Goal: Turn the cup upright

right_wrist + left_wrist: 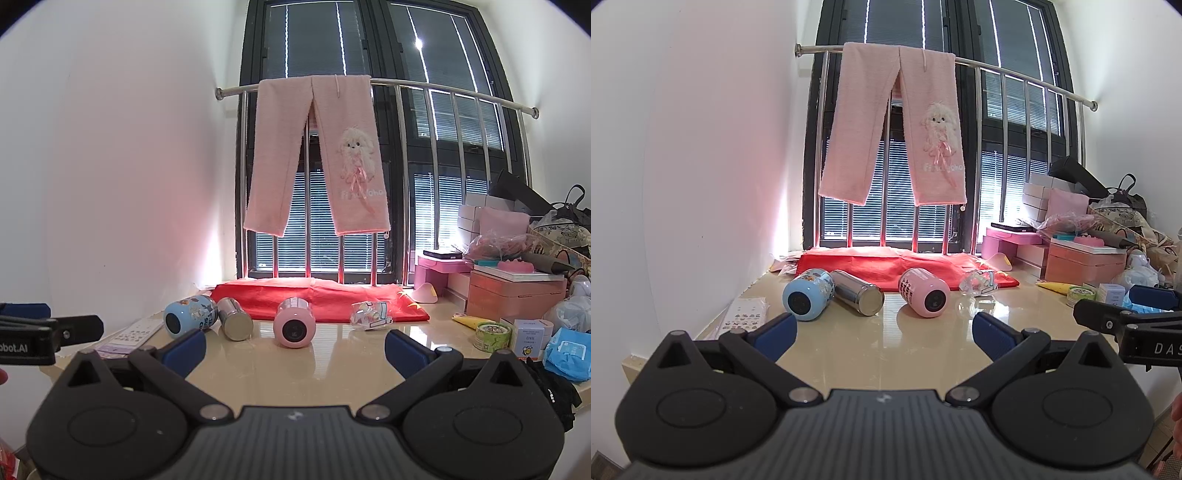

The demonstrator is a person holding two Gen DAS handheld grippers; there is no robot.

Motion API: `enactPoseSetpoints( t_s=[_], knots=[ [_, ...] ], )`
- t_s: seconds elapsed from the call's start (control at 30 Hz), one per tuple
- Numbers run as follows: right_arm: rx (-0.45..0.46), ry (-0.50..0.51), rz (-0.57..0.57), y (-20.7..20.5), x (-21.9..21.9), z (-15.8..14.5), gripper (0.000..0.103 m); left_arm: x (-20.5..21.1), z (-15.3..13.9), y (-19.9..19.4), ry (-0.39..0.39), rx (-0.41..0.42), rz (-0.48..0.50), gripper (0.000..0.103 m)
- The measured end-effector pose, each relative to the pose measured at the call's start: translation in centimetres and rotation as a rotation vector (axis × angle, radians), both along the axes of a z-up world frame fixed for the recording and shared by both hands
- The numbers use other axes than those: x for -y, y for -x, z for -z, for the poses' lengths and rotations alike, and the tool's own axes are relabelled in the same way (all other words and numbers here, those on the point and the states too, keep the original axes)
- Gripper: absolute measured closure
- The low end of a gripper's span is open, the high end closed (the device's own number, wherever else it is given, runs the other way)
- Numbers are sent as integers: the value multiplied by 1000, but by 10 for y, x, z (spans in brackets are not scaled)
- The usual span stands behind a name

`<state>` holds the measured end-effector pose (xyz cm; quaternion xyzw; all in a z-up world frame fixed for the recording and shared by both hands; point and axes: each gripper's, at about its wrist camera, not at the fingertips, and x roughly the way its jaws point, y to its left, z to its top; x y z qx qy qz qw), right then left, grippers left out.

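Left hand-held gripper (884, 334): black body, blue pads, jaws spread wide, nothing between them; hovers over glossy beige tabletop (886, 350).
Right hand-held gripper (295, 345): same build, jaws released wide, empty; seen from the left view at the right edge, partial print "DAS".
Left unit seen from right view: partial print "obot.AI" on its side.
Pink cup (294, 328): lying on its side, base toward camera, mid-tabletop, just ahead of the right jaws; dark writing on its side, unreadable.
Light blue cartoon-print cup (808, 294): on its side, left of the steel one, touching it.
Shiny steel cup (857, 292): on its side, between blue and pink.
Red cloth (905, 267): flat behind the cups, under the window.
Pink fluffy trousers with dog patch (317, 155): draped over steel rail; lettering partly legible, "Find...oho".
Sticker sheet (744, 317): left tabletop edge.
Boxes and bags (517, 291): piled at right.
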<state>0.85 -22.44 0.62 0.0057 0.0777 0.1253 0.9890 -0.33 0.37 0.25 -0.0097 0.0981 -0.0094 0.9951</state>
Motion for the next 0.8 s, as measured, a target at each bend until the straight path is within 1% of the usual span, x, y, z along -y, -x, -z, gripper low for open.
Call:
enactPoseSetpoints(
  t_s=[0.8],
  knots=[
    [1, 0, 0, 0, 0, 2, 0, 1, 0, 1, 0, -1, 0, 0]
  ],
)
